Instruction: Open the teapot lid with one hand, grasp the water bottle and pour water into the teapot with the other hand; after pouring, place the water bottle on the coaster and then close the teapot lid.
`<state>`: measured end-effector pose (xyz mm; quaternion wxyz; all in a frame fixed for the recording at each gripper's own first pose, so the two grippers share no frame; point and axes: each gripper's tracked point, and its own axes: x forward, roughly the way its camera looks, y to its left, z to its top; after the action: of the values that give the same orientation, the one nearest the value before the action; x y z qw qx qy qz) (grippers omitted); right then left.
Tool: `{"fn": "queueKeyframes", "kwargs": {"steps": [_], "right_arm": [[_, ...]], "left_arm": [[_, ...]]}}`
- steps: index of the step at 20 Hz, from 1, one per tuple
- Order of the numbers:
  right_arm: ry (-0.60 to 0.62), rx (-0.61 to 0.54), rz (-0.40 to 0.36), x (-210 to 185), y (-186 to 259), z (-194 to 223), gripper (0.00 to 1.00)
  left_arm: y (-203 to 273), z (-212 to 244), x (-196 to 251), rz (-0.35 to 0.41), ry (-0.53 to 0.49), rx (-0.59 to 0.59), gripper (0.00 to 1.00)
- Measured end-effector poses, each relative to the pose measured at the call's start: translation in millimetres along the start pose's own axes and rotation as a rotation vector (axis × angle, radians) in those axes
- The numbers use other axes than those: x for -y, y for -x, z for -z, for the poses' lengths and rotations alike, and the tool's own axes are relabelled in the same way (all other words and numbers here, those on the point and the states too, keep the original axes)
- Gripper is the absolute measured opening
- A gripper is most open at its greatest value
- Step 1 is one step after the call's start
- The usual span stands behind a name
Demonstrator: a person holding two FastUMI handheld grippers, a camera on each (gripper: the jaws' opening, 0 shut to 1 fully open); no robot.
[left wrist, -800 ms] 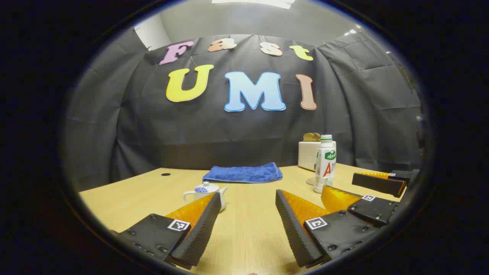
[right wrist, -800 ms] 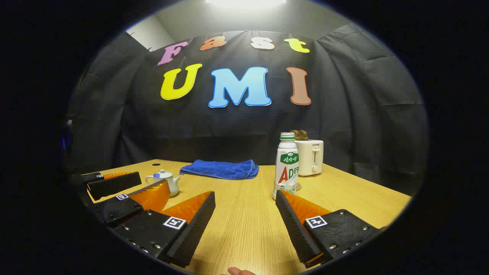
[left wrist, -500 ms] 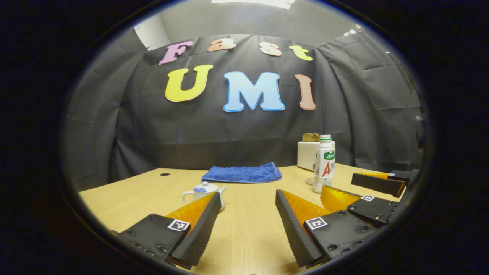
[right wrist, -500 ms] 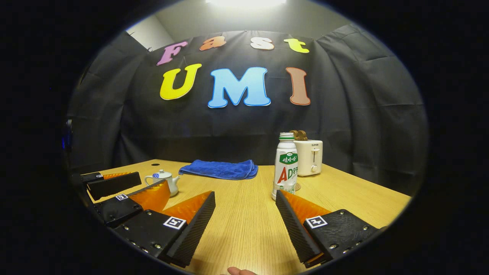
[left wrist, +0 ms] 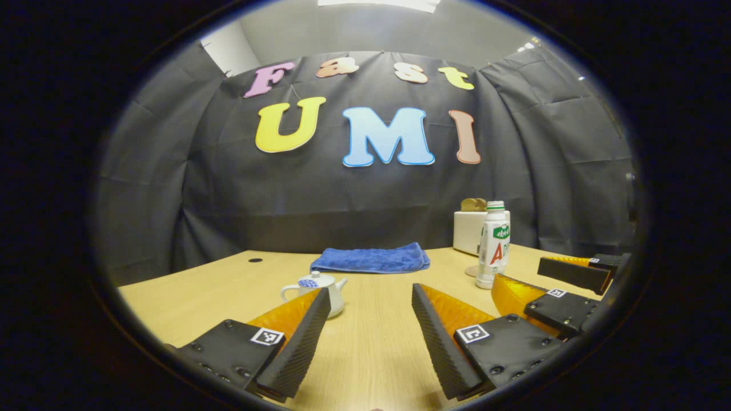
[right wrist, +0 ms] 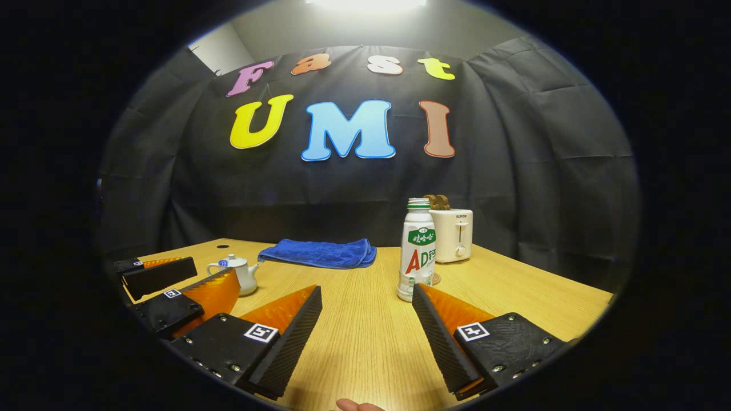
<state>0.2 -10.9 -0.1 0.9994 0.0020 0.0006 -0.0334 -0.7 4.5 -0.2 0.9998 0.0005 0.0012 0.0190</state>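
Note:
A small white teapot (left wrist: 317, 290) with a blue pattern stands lid-on upon the wooden table (left wrist: 371, 354), just beyond the left finger of my left gripper (left wrist: 370, 297), which is open and empty. The teapot (right wrist: 235, 273) also appears at the left in the right gripper view. A white bottle (right wrist: 417, 250) with a green cap stands upright just past the right finger of my right gripper (right wrist: 365, 297), also open and empty. Behind the bottle (left wrist: 493, 244) peeks a round coaster (right wrist: 436, 278). The right gripper (left wrist: 551, 285) shows at the right edge of the left gripper view.
A folded blue towel (left wrist: 371, 260) lies at the back middle of the table. A white toaster (right wrist: 452, 234) holding bread stands at the back right behind the bottle. A small dark hole (left wrist: 254, 260) sits at the far left. The left gripper (right wrist: 171, 285) is at the left of the right gripper view.
Both views have shifted slightly: the left gripper turned a little left, the right gripper a little right. Neither gripper's jaws have changed and nothing on the table has moved.

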Motion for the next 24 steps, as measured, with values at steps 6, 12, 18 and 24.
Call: {"fn": "queueKeyframes", "kwargs": {"steps": [6, 12, 18, 24], "right_arm": [[0.004, -0.008, -0.024, -4.4, -2.5, 1.0, 0.98], [-0.02, -0.053, -0.038, -3.6, -15.5, 1.9, 0.98], [-0.021, -0.031, -0.043, -5.0, -21.7, -8.5, 0.98], [-0.032, -0.048, -0.035, 2.4, -24.6, -7.0, 0.98]], "left_arm": [[-2.2, -1.2, 1.5, 0.038, 0.001, 0.002, 1.0], [-44.6, -5.6, -37.3, 0.013, 0.038, 0.0, 1.0], [-96.3, -7.3, -75.6, -0.039, -0.012, -0.013, 0.99], [-139.3, 12.5, -84.1, -0.022, 0.005, -0.081, 1.0]]}}
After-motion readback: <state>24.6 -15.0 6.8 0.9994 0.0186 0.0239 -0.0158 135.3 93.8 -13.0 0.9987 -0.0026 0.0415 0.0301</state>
